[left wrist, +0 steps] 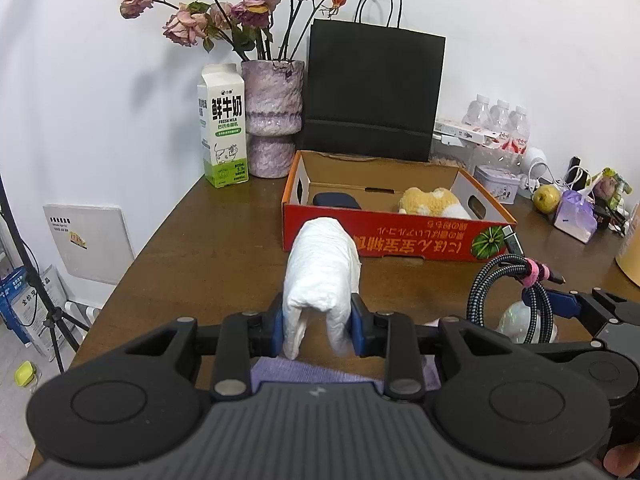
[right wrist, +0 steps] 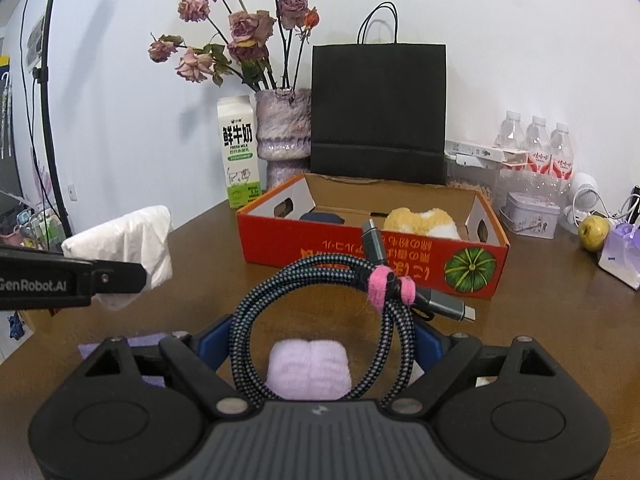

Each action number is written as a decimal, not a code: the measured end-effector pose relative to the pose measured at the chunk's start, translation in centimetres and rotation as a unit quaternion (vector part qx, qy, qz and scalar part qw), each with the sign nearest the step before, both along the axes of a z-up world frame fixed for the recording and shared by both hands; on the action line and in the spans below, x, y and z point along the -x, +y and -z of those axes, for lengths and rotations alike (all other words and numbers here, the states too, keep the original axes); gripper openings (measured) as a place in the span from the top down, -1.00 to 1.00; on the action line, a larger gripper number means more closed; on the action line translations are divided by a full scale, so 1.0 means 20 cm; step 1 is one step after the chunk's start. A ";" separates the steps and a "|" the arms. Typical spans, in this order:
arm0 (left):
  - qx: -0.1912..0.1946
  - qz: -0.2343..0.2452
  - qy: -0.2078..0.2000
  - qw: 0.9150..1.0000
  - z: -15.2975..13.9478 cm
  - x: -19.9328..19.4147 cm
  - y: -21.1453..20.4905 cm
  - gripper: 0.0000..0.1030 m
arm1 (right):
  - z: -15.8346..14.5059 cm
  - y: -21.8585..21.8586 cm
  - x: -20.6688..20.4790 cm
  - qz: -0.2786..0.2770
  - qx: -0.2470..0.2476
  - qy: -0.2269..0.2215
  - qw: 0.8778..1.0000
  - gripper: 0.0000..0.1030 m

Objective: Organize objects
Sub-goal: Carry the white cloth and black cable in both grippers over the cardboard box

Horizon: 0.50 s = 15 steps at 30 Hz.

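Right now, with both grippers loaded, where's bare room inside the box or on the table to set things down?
In the red box, the floor between the dark blue item and the plush toy is bare. The table is bare left of the box, before the milk carton. It is crowded right of the box, around the tin, apple and bottles.

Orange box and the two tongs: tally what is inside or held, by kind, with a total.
In the orange box:
Plush toy: 1
Dark blue item: 1
Held:
White tissue pack, left tongs: 1
Coiled braided cable, right tongs: 1
Total: 4
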<state>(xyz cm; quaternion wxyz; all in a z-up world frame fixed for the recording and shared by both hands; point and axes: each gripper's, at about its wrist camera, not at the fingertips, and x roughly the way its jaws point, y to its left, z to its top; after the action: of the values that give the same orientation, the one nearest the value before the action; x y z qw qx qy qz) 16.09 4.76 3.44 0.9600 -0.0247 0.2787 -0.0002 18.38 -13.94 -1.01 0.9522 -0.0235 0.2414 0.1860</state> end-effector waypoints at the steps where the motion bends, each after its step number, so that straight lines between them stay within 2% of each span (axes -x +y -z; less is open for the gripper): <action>1: 0.000 -0.001 0.000 1.000 0.00 -0.01 -0.01 0.40 | -0.01 0.00 -0.01 0.000 -0.001 -0.001 1.000 -0.72; 15: 0.006 -0.003 0.005 1.000 -0.03 -0.23 -0.07 0.40 | -0.05 -0.06 -0.19 -0.001 -0.019 -0.006 1.000 -0.72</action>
<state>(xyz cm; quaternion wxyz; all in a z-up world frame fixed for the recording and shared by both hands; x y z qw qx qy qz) 20.73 3.29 4.03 0.9584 -0.0313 0.2839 0.0008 22.14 -15.16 -0.03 0.9536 -0.0066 0.2323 0.1912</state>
